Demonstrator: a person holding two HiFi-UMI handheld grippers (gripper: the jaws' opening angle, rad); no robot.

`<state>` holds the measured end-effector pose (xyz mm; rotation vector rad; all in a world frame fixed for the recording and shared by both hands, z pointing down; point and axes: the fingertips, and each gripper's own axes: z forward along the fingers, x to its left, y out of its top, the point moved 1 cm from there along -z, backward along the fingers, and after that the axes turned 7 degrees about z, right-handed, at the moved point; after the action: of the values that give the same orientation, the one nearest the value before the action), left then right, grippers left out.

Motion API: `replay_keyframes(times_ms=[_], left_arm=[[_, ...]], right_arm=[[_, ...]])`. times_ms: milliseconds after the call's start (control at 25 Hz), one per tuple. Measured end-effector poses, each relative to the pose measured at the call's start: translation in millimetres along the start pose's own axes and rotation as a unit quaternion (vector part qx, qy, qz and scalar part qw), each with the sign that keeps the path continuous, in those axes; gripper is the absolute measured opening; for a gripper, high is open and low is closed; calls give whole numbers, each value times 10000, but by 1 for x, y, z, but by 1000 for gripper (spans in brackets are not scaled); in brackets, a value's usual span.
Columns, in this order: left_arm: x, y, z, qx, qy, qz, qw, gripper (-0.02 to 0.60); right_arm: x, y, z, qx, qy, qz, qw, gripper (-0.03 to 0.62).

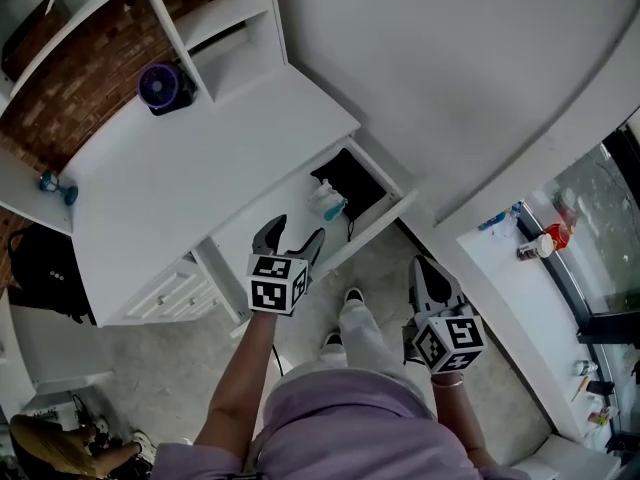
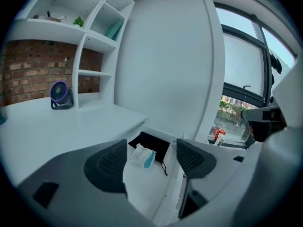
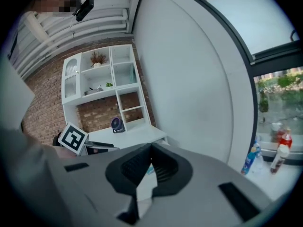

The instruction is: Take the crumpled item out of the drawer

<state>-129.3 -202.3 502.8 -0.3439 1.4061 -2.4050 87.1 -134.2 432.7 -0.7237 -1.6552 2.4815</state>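
left gripper [image 2: 150,160] is up over the open drawer [image 2: 171,193], jaws spread wide, nothing between the pads, touching nothing. the crumpled item [image 2: 142,156] sits inside the drawer toward its back, on the white floor, right against the front edge of a black pouch [image 2: 152,143]. right gripper [image 3: 151,145] hangs low by the person's side, jaws closed together on nothing, well apart from the drawer

now the worry: that item lies touching the pouch, and a thin dark cord [image 2: 164,168] trails out just beside it. come down a touch too far back and i'd say the jaws bite pouch fabric or snag the cord, and the lot comes up together. the item looks like a thin, light wad, white with a teal patch, all folds and soft peaks, no firm edge. a shallow pinch may catch one loose fold and let it slide free on the lift. the drawer is narrow with hard white walls, and the desk [image 1: 200,168] top sits just above its back end, so wide jaws going in at an angle could knock the rim or the desk edge and nudge the drawer

textures: the drawer floor looks smooth, so the wad could skate ahead of a pad rather than be gathered. the pouch is matte, flat, soft cloth by the look. the gripper pads are dark and ribbed, which should help on a crinkly surface
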Motion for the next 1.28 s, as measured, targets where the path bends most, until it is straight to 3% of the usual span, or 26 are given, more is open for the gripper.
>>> replay_keyframes(times_ms=[560,1280], left_arm=[[11,-41,109,1120,-206,333,9929,316],[20,-97,204,2384,-181,875,9670,316]], right_arm=[[-39,16,45,172,-45,60,9998,2],[-95,18,68,434,-400,283,9979,2]])
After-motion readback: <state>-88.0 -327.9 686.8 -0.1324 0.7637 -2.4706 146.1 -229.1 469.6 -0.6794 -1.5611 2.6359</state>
